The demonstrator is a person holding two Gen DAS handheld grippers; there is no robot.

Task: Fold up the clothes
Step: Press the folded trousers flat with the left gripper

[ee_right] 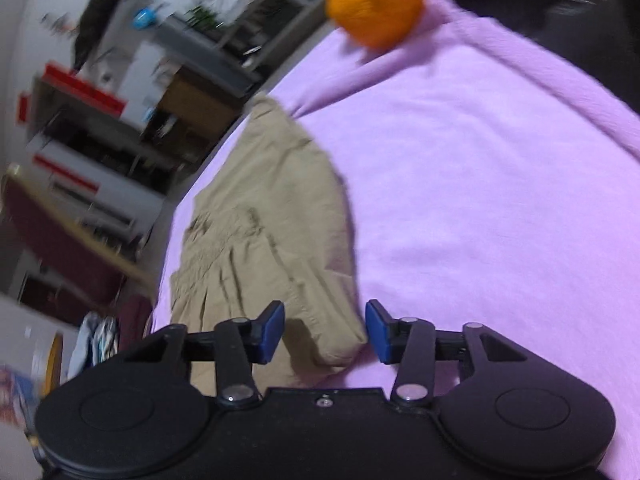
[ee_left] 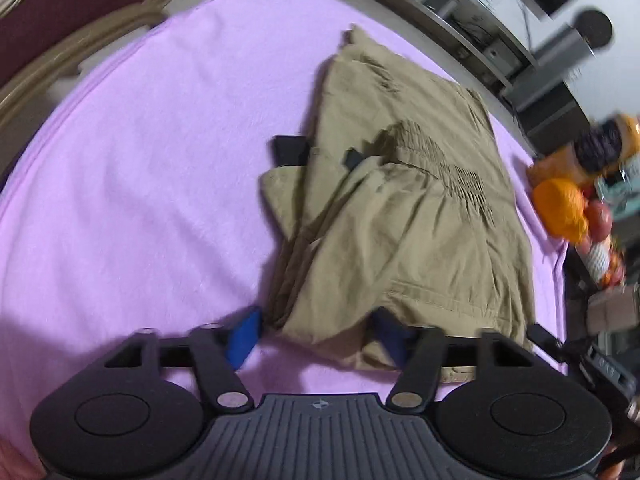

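Khaki shorts point(ee_left: 404, 200) lie roughly folded on a purple cloth point(ee_left: 140, 180) that covers the table. In the left wrist view my left gripper point(ee_left: 317, 339) is open. Its blue pads straddle the near left corner of the shorts, and the left pad stands clear of the fabric. In the right wrist view the shorts point(ee_right: 260, 216) stretch away to the upper left. My right gripper point(ee_right: 325, 332) is open around their near corner, with the right pad just beside the folded edge. Two small dark patches point(ee_left: 290, 150) poke out from the folds; I cannot tell what they are.
An orange point(ee_left: 560, 210) point(ee_right: 376, 4) and other fruit and packets point(ee_left: 600, 256) crowd the cloth's right edge. A maroon chair point(ee_left: 60, 4) stands beyond the far left corner. Shelves and boxes point(ee_right: 92, 120) line the room behind the table.
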